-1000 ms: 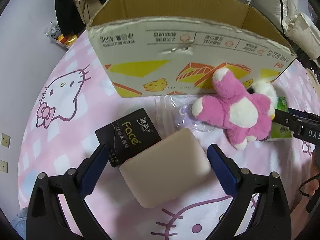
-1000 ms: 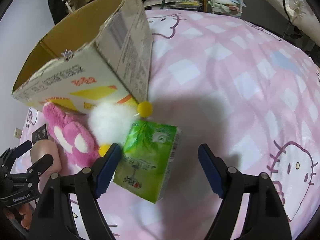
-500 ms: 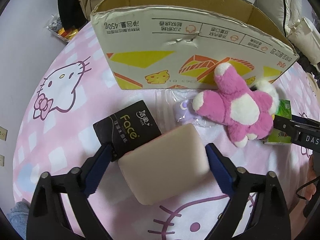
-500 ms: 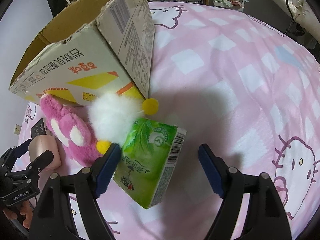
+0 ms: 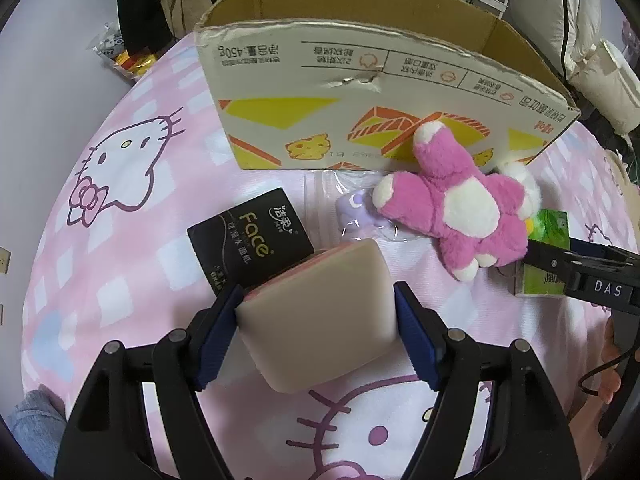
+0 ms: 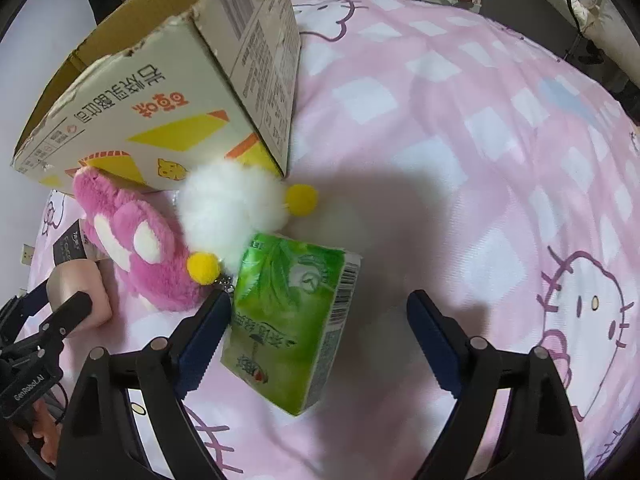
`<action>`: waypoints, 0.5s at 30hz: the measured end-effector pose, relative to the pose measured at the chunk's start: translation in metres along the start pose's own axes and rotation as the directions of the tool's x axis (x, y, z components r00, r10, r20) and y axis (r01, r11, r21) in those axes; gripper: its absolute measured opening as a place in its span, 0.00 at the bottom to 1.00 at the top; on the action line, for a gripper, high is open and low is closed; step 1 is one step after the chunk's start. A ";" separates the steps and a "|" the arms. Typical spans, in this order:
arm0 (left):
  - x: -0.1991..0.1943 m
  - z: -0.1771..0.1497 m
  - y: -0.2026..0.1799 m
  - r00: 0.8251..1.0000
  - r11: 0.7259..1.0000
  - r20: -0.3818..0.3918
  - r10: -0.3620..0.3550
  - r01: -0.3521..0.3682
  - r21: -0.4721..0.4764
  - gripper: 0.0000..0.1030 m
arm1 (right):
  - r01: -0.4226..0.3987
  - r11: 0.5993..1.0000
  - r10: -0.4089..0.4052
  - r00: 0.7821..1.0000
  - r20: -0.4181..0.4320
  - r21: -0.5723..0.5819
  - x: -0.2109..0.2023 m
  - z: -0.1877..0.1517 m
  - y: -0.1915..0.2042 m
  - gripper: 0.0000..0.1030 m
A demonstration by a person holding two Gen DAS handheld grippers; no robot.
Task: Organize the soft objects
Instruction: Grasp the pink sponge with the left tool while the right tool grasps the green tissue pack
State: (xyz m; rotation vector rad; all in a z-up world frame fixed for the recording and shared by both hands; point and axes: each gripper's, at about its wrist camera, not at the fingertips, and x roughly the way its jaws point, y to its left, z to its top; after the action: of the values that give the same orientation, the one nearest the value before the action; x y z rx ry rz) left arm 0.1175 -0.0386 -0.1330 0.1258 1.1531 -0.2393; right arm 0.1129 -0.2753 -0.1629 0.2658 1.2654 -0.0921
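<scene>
Left gripper [image 5: 316, 320], jaws just closing, clamps beige foam block [image 5: 320, 320], lower centre. Right gripper [image 6: 316, 320] wide open, straddling green tissue pack [image 6: 286, 324].

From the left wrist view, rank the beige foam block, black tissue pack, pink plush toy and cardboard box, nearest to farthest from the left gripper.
1. Beige foam block: between the left gripper pads, which have just been closing.
2. Black tissue pack: just beyond, upper left.
3. Pink plush toy: farther, upper right.
4. Cardboard box: farthest, at the back.
</scene>
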 end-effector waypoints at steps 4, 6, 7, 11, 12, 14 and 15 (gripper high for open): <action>-0.003 -0.002 -0.002 1.000 1.000 0.010 0.006 -0.006 0.007 0.72 | -0.007 1.000 0.007 1.000 -0.009 -0.006 -0.001 -0.002 0.004 0.91; -0.004 -0.002 -0.003 1.000 1.000 0.014 0.011 -0.011 0.015 0.72 | -0.020 1.000 0.020 0.999 -0.029 -0.009 0.002 -0.004 0.007 0.86; -0.004 -0.002 -0.004 1.000 1.000 0.016 0.016 -0.016 0.019 0.72 | -0.020 1.000 0.020 0.999 -0.037 -0.015 0.004 -0.006 0.009 0.79; -0.007 -0.004 -0.006 0.999 0.999 0.024 0.027 -0.027 0.026 0.71 | 0.004 0.999 -0.005 0.999 -0.031 -0.038 0.004 -0.008 0.014 0.67; -0.008 -0.005 -0.007 0.999 0.999 0.028 0.032 -0.033 0.029 0.71 | -0.003 0.999 0.002 1.000 -0.028 -0.036 0.003 -0.007 0.015 0.63; -0.010 -0.007 -0.008 0.998 0.998 0.031 0.046 -0.047 0.035 0.68 | -0.021 0.999 0.020 1.000 -0.020 -0.027 0.001 -0.008 0.016 0.62; -0.011 -0.007 -0.008 0.998 0.998 0.035 0.051 -0.052 0.032 0.68 | -0.025 0.999 0.024 1.000 -0.018 -0.024 0.000 -0.007 0.017 0.62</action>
State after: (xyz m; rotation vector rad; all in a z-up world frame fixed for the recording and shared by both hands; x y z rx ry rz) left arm 0.1050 -0.0434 -0.1260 0.1802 1.1110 -0.2140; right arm 0.1097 -0.2574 -0.1628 0.2619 1.2797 -0.0536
